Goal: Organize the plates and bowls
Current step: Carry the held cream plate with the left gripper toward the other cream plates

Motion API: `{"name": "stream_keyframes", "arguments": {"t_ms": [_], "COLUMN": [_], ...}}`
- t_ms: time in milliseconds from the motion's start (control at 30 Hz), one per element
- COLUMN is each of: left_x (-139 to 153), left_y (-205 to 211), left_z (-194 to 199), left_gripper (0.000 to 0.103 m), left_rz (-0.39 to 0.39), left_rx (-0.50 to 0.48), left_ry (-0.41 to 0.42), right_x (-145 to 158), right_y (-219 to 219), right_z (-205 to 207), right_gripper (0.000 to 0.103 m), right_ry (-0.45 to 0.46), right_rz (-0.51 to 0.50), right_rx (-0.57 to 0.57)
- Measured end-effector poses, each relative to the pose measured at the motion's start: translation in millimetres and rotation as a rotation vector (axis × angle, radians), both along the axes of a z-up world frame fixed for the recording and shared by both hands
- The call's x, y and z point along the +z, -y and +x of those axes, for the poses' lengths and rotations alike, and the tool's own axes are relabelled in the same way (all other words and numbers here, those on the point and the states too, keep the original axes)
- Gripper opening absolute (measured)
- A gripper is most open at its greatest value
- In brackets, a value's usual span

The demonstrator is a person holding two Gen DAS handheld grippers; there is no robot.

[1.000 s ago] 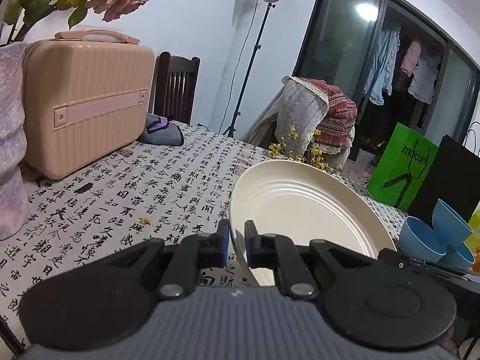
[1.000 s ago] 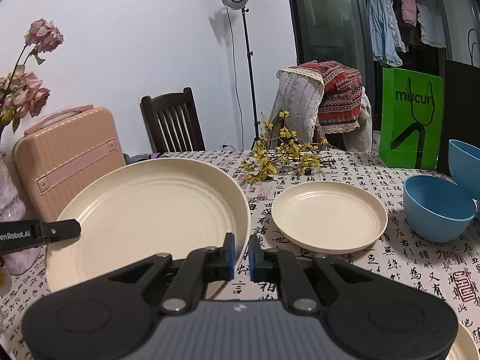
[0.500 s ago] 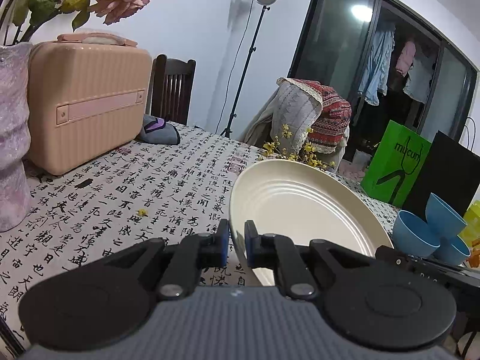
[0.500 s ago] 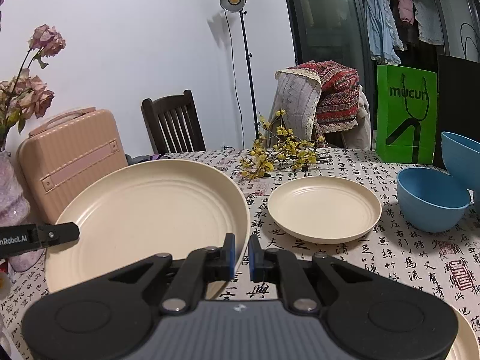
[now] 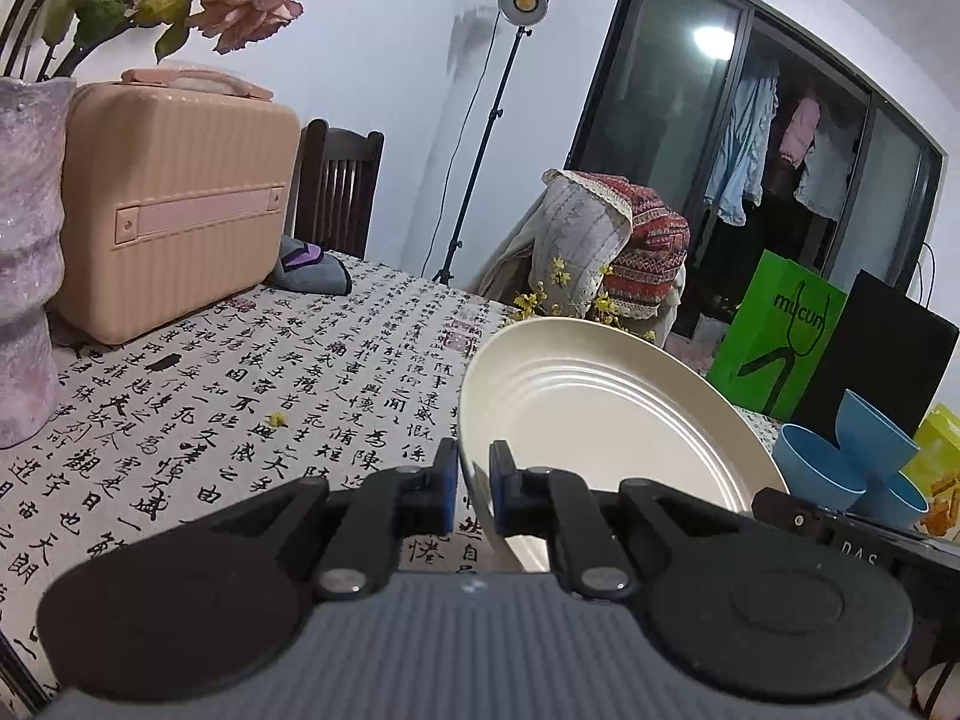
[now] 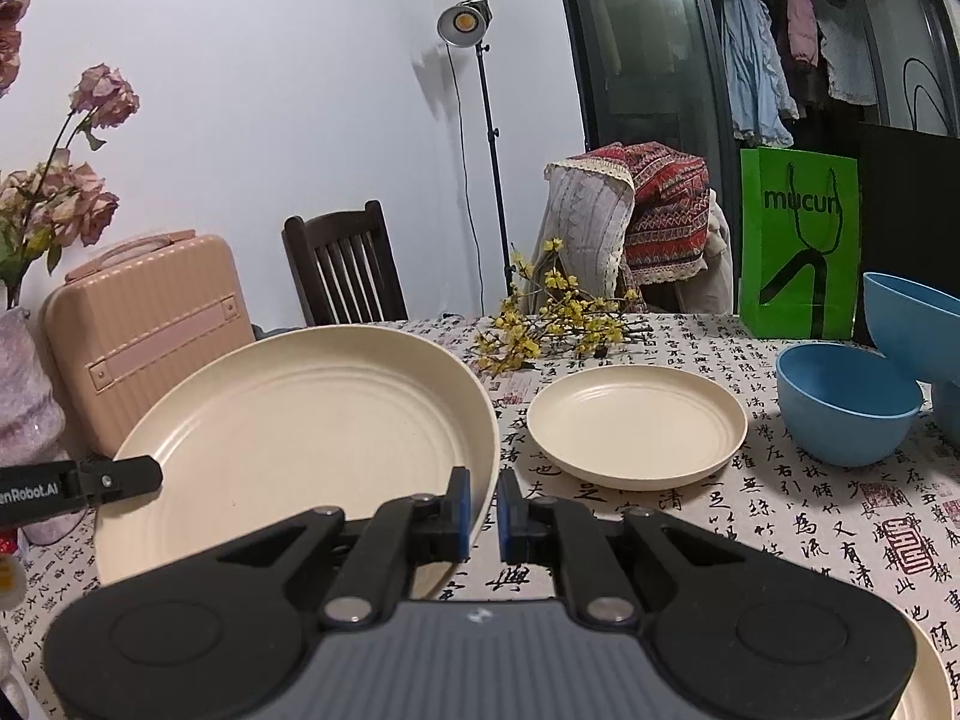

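Note:
A large cream plate [image 5: 600,420] is held above the table by both grippers. My left gripper [image 5: 473,483] is shut on its left rim. My right gripper [image 6: 485,507] is shut on its right rim; the large plate [image 6: 300,438] fills the left of the right wrist view, with the left gripper's finger [image 6: 114,477] on its far edge. A smaller cream plate [image 6: 636,426] lies flat on the table to the right. A blue bowl [image 6: 846,402] stands beside it, and another blue bowl [image 6: 918,324] leans behind. The blue bowls [image 5: 840,462] also show in the left wrist view.
A pink suitcase [image 5: 174,204] and a purple vase [image 5: 24,252] with flowers stand at the table's left. Yellow flower sprigs [image 6: 552,324] lie at the back. A green bag [image 6: 798,246] stands at the back right. Another cream plate's rim [image 6: 936,684] shows at the bottom right.
Both grippers have shifted slightly with the large plate still held between them; the scene has drifted a little in both views. Nothing was let go.

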State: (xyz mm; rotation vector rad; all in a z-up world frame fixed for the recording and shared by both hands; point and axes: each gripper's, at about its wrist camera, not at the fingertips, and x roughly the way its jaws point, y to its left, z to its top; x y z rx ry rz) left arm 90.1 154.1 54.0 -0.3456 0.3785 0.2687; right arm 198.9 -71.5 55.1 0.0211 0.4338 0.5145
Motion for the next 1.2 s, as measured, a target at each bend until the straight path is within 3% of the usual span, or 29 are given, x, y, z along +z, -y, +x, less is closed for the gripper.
{"name": "stream_keyframes", "arguments": {"t_ms": [1200], "left_x": [-19.1], "left_y": [31.8], "left_z": [8.1], "left_gripper": [0.011], "left_rz": [-0.035], "left_rx": [-0.091], "left_ry": [0.004], "right_x": [-14.9], "right_y": [45.6], "right_z": [-15.1], "right_gripper": [0.009], "right_ry": [0.006], "right_rz": [0.037], "right_rx": [-0.095]}}
